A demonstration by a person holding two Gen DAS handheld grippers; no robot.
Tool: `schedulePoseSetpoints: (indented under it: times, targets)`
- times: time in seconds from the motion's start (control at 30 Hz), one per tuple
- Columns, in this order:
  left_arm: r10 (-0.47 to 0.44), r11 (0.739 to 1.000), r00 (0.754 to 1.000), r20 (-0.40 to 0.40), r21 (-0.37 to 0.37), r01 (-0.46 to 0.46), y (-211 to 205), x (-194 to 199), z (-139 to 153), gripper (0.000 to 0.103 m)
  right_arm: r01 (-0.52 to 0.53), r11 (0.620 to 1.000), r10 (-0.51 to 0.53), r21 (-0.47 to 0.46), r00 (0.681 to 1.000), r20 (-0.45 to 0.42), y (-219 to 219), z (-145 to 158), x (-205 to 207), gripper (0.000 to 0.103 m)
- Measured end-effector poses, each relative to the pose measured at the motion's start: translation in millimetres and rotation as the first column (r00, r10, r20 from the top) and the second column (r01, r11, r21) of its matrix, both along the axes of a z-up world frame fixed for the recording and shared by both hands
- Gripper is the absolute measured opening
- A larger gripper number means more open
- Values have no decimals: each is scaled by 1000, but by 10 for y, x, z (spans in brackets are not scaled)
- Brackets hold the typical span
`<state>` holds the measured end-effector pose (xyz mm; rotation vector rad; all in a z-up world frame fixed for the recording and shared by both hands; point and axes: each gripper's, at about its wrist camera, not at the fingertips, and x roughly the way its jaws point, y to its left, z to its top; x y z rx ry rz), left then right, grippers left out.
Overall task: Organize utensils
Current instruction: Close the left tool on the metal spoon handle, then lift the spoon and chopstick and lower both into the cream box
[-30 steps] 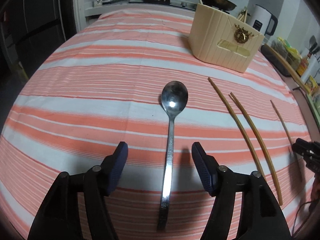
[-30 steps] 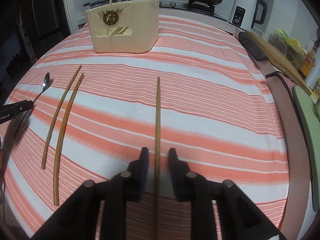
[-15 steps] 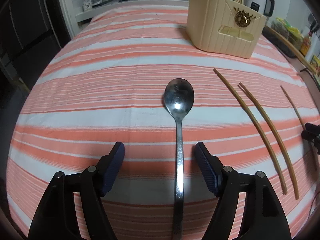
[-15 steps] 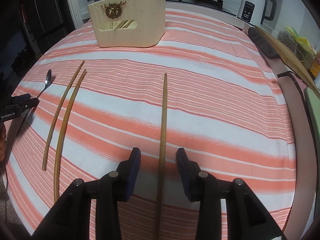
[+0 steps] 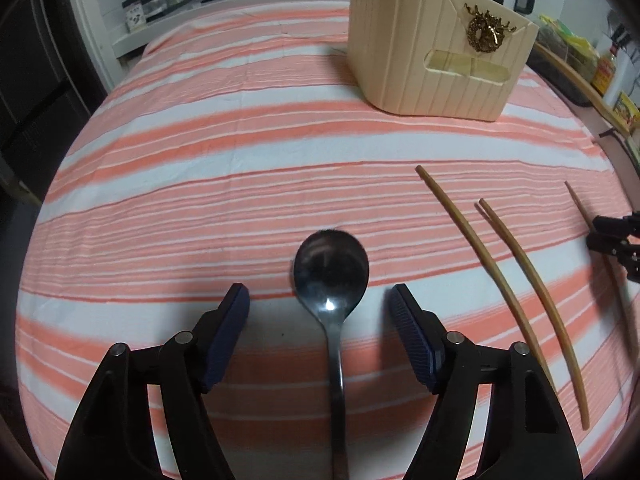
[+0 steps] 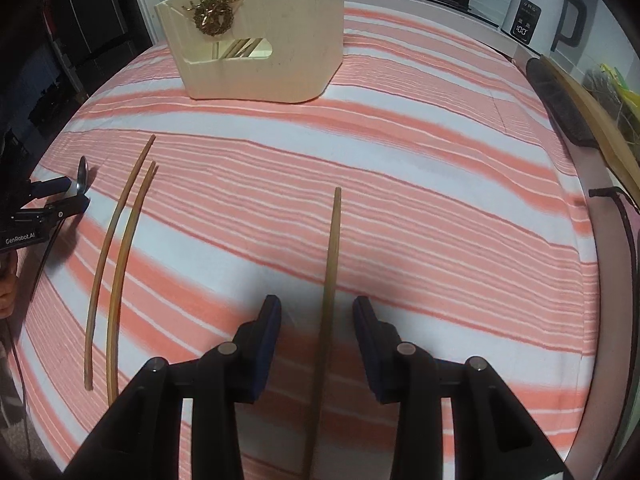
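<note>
Left claw (image 5: 319, 312) closing, spoon (image 5: 331, 276) lying untouched between pads. Right claw (image 6: 317, 320) parted, straddling single chopstick (image 6: 329, 280). Holder (image 6: 260, 36) standing ahead; two chopsticks (image 6: 116, 256) waiting leftward.

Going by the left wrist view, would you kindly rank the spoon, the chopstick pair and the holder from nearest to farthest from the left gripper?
From the left gripper, jaws closing:
1. Spoon, between the jaws, untouched.
2. Chopstick pair, to the right.
3. Holder, far back, right.
</note>
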<state>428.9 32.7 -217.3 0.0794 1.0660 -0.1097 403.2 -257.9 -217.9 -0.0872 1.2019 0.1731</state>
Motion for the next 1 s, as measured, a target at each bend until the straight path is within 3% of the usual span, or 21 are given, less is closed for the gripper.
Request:
schedulePoseSetpoints:
  times: [0.07,0.1,0.13,0.3,0.47,0.67,1.0]
  targets:
    - [-20,1000,1000,3,-8,20,-31,43,15,53,12,1000,-12,9,1000,-2,1,-9,119,34]
    - [-29,1000,1000,7,-6,29,-46,60,23,41,19,1000,-19,4,1000,0,-8,-12,163,20]
    - [-35,999,999,11,-2,35,-58,65,28,36,29,1000,-29,-1,1000,-1,-19,-16,203,8]
    - [-38,999,999,36,-17,38,-47,31,92,36,71,995,-73,66,997,34,-97,75,227,6]
    - [-30,996,991,132,-80,40,9,-199,495,36,67,983,-99,171,978,185,-155,592,-17,6]
    - [-32,986,959,281,-150,77,22,-583,1174,35,11,978,-90,209,924,371,-126,1294,-454,6]
    - [-32,962,919,393,-239,135,41,-596,1887,35,-23,977,-96,212,838,537,-53,1908,-598,6]
